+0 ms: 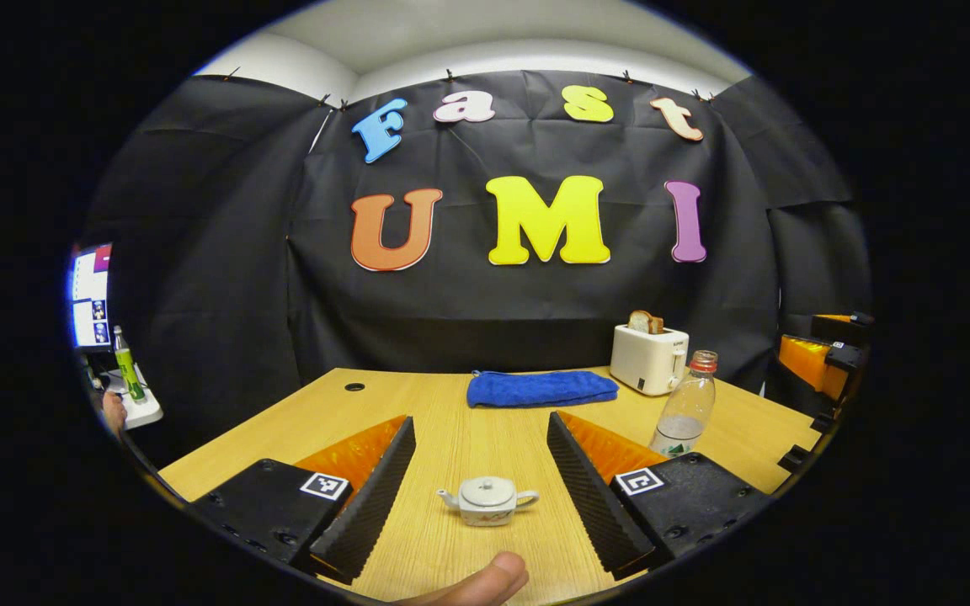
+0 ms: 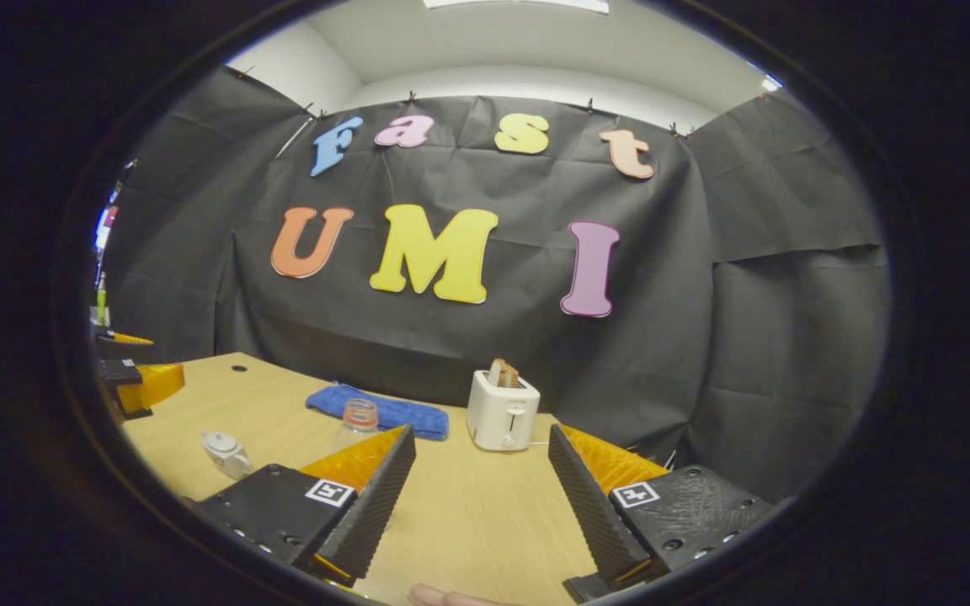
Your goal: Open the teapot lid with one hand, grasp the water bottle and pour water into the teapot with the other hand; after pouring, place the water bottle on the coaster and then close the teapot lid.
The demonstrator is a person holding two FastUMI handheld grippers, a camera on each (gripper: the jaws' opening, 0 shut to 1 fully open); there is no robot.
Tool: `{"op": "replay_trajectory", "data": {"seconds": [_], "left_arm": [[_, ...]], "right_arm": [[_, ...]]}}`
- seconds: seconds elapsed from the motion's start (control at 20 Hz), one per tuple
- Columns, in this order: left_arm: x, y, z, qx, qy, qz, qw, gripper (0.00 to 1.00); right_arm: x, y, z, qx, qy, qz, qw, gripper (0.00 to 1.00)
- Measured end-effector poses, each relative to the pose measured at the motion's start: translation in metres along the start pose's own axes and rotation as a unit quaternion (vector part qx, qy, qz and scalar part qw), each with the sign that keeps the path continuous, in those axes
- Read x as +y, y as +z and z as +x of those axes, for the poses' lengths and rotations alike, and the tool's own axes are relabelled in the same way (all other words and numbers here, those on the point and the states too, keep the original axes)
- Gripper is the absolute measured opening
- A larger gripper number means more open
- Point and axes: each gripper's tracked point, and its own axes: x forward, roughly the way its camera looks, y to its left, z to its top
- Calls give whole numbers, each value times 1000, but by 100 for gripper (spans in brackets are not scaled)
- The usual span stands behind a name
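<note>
The booth has black cloth for its walls, and a light wooden counter [image 1: 451, 429] carries all the things. At the far left in the left gripper view a small side shelf holds a green bottle [image 1: 126, 364], well apart from the counter. The left gripper [image 1: 481, 471] has its fingers spread wide and they hold nothing; the teapot [image 1: 487, 500] stands upright directly ahead between them, lid on, with its spout to the left and its handle to the right, so its long axis lies across the fingers. Behind it a folded blue towel [image 1: 540, 388] lies at the back edge. To the right of the towel stands a white toaster [image 1: 648, 358] with bread in it, and just in front of the toaster the water bottle [image 1: 685, 408] stands upright, cap on, ahead and right of the left gripper. The right gripper [image 2: 482, 497] is also wide open and empty; in the right gripper view the water bottle shows behind its own left finger. I judge the left gripper is nearer the lid, the right gripper nearer the bottle. I cannot find the coaster.
</note>
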Motion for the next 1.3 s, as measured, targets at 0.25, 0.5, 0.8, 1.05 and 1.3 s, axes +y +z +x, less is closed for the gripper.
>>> {"op": "replay_trajectory", "data": {"seconds": [0.25, 0.5, 0.8, 1.05, 1.3], "left_arm": [[15, -43, 47, 9, 18, -10, 1000, 99], [3, -77, 59, 44, 5, -9, 999, 100], [-17, -97, 67, 64, -24, 1, 998, 85], [-16, -108, 70, 76, -24, 3, 997, 64], [-11, -108, 75, 72, -22, 1, 997, 46]], "right_arm": [[2, -3, 3, 0, -5, -9, 1000, 95], [1, -9, 8, 10, -7, -10, 1000, 98], [1, -12, 11, 16, -8, -8, 1000, 98], [7, -16, 12, 19, -2, -11, 1000, 98], [14, -19, 12, 22, 5, -15, 1000, 98]]}}
